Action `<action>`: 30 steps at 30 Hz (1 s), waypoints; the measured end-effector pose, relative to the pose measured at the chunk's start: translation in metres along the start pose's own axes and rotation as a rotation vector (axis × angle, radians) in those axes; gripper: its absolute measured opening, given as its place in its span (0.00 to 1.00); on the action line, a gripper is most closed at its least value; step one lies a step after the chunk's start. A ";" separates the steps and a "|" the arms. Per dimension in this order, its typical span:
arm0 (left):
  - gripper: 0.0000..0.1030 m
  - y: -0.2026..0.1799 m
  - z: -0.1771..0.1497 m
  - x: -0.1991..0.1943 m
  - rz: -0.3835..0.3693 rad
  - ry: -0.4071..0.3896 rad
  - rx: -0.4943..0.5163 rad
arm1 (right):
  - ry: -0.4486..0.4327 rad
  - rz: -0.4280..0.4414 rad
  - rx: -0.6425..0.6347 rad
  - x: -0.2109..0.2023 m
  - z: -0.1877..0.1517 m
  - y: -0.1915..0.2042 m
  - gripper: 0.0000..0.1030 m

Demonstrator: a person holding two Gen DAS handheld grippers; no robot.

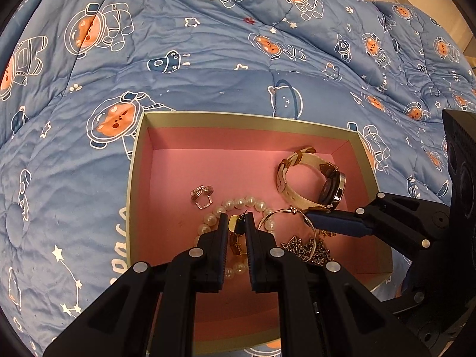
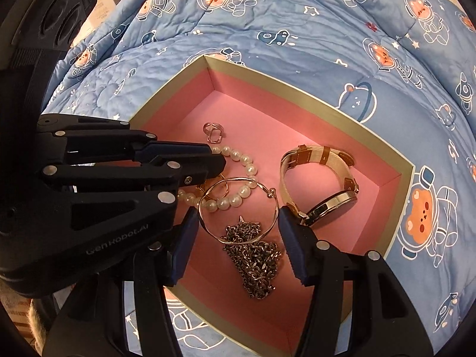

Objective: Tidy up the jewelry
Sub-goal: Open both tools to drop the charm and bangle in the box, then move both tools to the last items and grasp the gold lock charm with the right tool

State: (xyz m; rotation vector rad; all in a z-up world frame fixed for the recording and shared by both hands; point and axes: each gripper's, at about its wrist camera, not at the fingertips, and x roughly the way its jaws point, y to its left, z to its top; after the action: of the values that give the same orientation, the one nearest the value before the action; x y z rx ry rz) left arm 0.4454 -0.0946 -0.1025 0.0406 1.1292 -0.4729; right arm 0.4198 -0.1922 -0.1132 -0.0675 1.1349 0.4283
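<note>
**Both grippers down in the jewelry box**

Right now the left gripper [image 1: 237, 226] sits with its jaws drawn nearly together, pinched on a small gold piece [image 1: 235, 223] that shows in the narrow slit between the pads; what kind of piece it is cannot be told, as most of it is hidden. That pinch hangs just over the pearl bracelet [image 1: 238, 203], whose beads curve around the fingertips on both sides.

The right gripper [image 2: 238, 217] stands about half open. Its blue-padded fingers [image 2: 290, 238] flank the gold bangle [image 2: 238, 208], one on each side of the ring; the pads look to be at or just beside the metal, but whether they press on it cannot be told. The bangle lies flat, its small knot clasp turned toward the watch, and it overlaps both the pearls and the heap of silver chain [image 2: 255, 258].

All of this lies inside the pink-lined box [image 2: 386, 154] with a gold rim, which rests on a blue quilt [image 2: 297, 53] printed with astronaut bears. The watch [image 2: 327, 184] lies on its side near the box's right wall in the right wrist view, its cream strap looped shut and the dark dial facing down toward the near corner, long axis running from the far buckle to the near case. A silver ring [image 2: 214, 132] sits apart, just beyond the pearls toward the far corner.
</note>
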 end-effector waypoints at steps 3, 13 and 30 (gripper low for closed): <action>0.19 -0.002 0.000 -0.001 -0.009 -0.004 0.003 | -0.008 0.015 -0.006 -0.001 0.000 0.001 0.63; 0.58 -0.008 0.001 -0.018 -0.010 -0.065 -0.004 | -0.078 0.056 0.016 -0.021 -0.007 -0.003 0.75; 0.93 0.004 -0.054 -0.077 0.036 -0.242 -0.025 | -0.260 0.068 -0.046 -0.084 -0.071 0.008 0.84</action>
State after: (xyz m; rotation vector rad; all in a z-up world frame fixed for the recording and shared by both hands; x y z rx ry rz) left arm 0.3744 -0.0505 -0.0591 -0.0175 0.8950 -0.4197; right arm 0.3258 -0.2291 -0.0678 -0.0128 0.8735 0.5091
